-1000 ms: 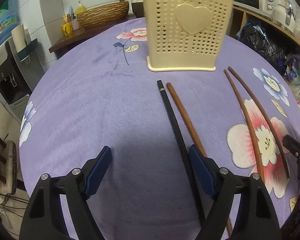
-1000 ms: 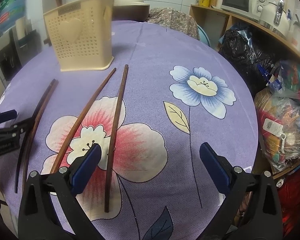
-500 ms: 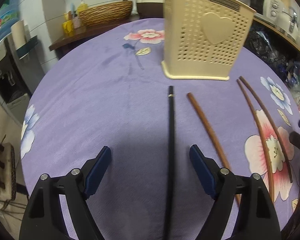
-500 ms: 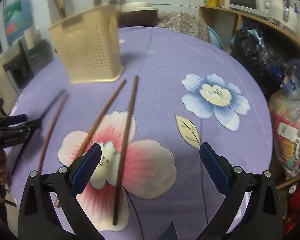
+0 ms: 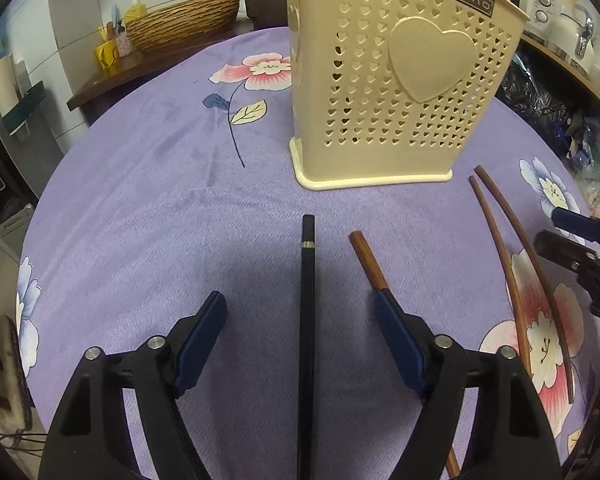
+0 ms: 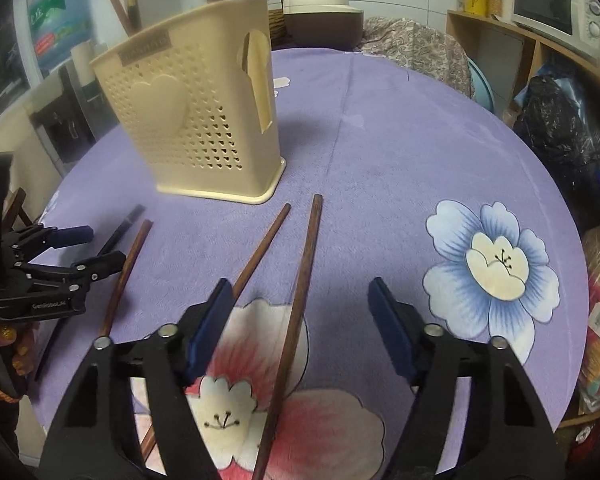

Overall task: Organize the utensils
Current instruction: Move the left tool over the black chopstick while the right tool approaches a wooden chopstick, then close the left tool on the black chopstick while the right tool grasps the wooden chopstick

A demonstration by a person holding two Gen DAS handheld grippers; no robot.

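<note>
A black chopstick lies on the purple cloth between the fingers of my left gripper, whose jaws are closing without touching it. A brown chopstick runs under its right finger. My right gripper straddles another brown chopstick; its jaws are closing too, pads clear of the stick. A second brown stick passes under its left finger. The cream perforated utensil holder stands upright just beyond the sticks. In the right wrist view the left gripper shows at the left edge.
The round table's purple flowered cloth drops off at the right near stuffed bags. A woven basket sits on a side counter beyond the far edge. A person's hand holds the left gripper.
Both grippers moved forward toward the holder. The left one shifted so the black chopstick lies centred between its fingers. The right jaws narrowed around a brown chopstick.
</note>
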